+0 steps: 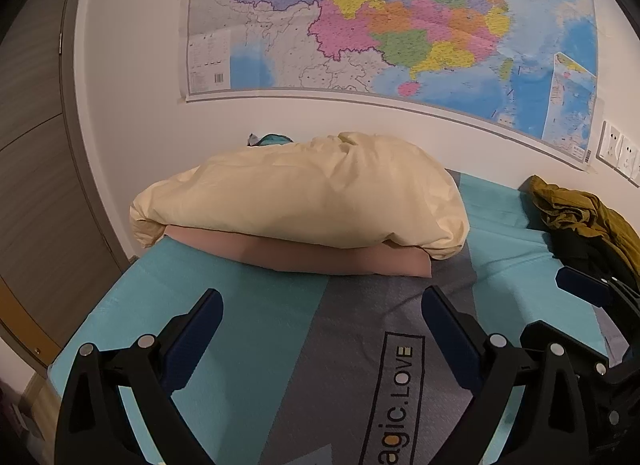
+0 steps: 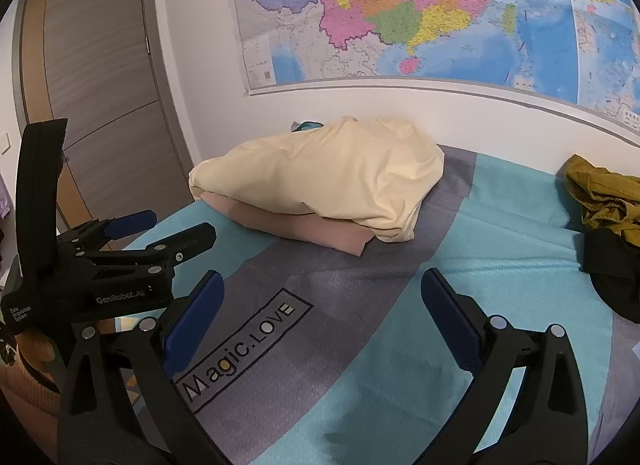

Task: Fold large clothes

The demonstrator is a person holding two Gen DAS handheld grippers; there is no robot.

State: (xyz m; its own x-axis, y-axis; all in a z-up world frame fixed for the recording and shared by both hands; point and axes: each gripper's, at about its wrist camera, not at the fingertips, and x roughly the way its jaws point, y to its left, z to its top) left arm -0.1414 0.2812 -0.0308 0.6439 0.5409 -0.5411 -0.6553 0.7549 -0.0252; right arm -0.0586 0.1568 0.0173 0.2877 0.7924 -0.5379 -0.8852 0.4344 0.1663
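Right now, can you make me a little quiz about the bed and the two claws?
1. True or false: the cream pillow lies on top of the pink pillow.
2. Which colour is the crumpled garment by the wall: A red, B mustard, C white?
3. Fill in: the left claw and right claw are both ____ and hold nothing.

Key: 1 true; 2 B; 3 open.
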